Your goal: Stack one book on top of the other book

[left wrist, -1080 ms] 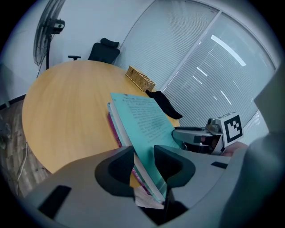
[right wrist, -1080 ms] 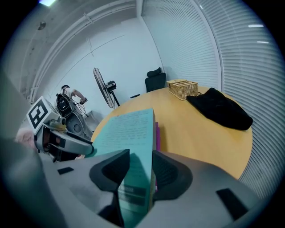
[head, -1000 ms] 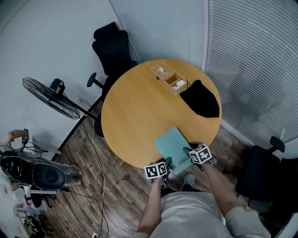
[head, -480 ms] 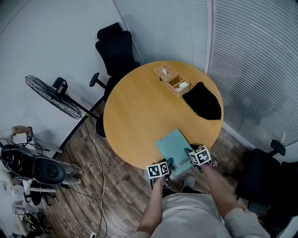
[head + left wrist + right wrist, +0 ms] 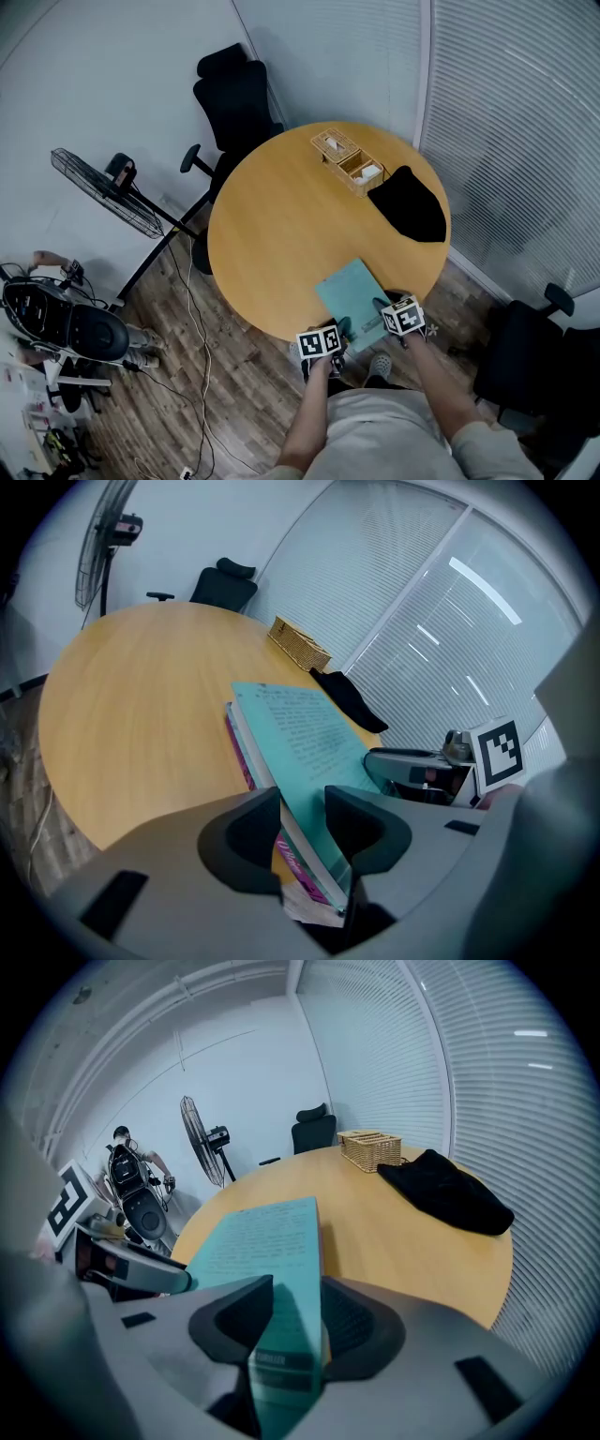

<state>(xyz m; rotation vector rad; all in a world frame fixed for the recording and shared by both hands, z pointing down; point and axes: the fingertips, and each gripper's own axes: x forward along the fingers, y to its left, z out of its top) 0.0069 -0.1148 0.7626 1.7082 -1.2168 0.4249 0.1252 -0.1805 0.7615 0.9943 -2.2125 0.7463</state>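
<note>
A teal book (image 5: 352, 300) lies on top of a pink-spined book (image 5: 239, 752) at the near edge of the round wooden table (image 5: 281, 216). My left gripper (image 5: 337, 330) is at the stack's near left corner. In the left gripper view its jaws (image 5: 302, 832) are closed over the edge of both books. My right gripper (image 5: 380, 307) is at the near right corner. The right gripper view shows it (image 5: 291, 1321) shut on the teal book (image 5: 267, 1241) at its spine. Whether the pink book is also in that grip is hidden.
Two wicker boxes (image 5: 349, 159) and a black cloth (image 5: 410, 204) sit at the table's far right. A black office chair (image 5: 234, 98) stands behind the table and a floor fan (image 5: 103, 192) to its left. A scooter (image 5: 56, 328) is parked at far left, with slatted blinds on the right.
Both grippers and the books stay where they were. Only the head view has shifted slightly.
</note>
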